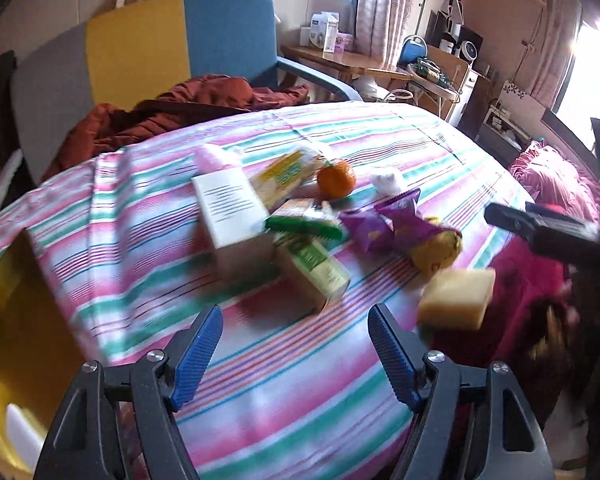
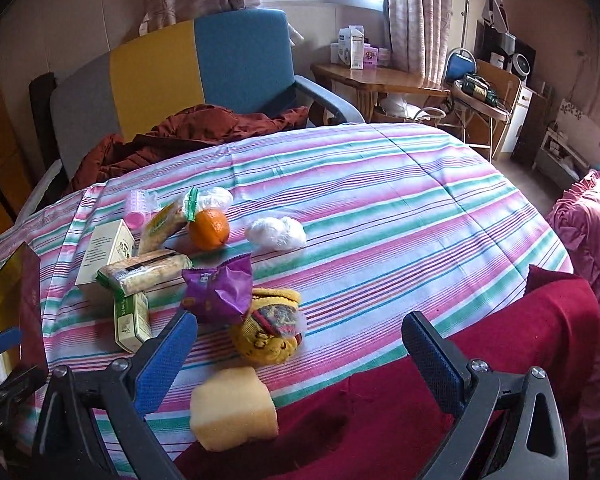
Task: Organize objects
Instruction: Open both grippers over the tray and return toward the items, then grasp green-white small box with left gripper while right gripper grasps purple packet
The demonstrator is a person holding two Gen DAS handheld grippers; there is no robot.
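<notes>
On the striped pink, green and white bedspread (image 2: pixel 380 184) lay a loose group of about eleven small things. Counting from left to right in the right wrist view: one pink ribbed plastic container (image 2: pixel 137 205), one white cardboard box with printed text (image 2: pixel 104 246), two long clear-wrapped cracker packs (image 2: pixel 144 272), one green and cream carton (image 2: pixel 131 318), one round orange fruit (image 2: pixel 209 228), one purple foil snack bag (image 2: pixel 220 288), one yellow knitted item (image 2: pixel 266 340), one crumpled white plastic wad (image 2: pixel 276 232) and one pale yellow sponge block (image 2: pixel 232 414).

The sponge block lay nearest, at the border between the bedspread and a dark red blanket (image 2: pixel 480 360). A gold and dark red box (image 2: pixel 16 296) stood at the far left edge of the bed. Behind the bed were a grey, yellow and blue armchair (image 2: pixel 180 68) carrying a rust-brown cloth (image 2: pixel 188 132), a wooden table (image 2: pixel 380 76) and curtained windows.

The green carton had its long axis running from far to near, slightly tilted; the cracker pack on top lay across it.

The left gripper (image 1: pixel 296 356) had its jaws wide apart, nothing between them. The right gripper (image 2: pixel 300 356) was also spread wide and empty, above the sponge block.
</notes>
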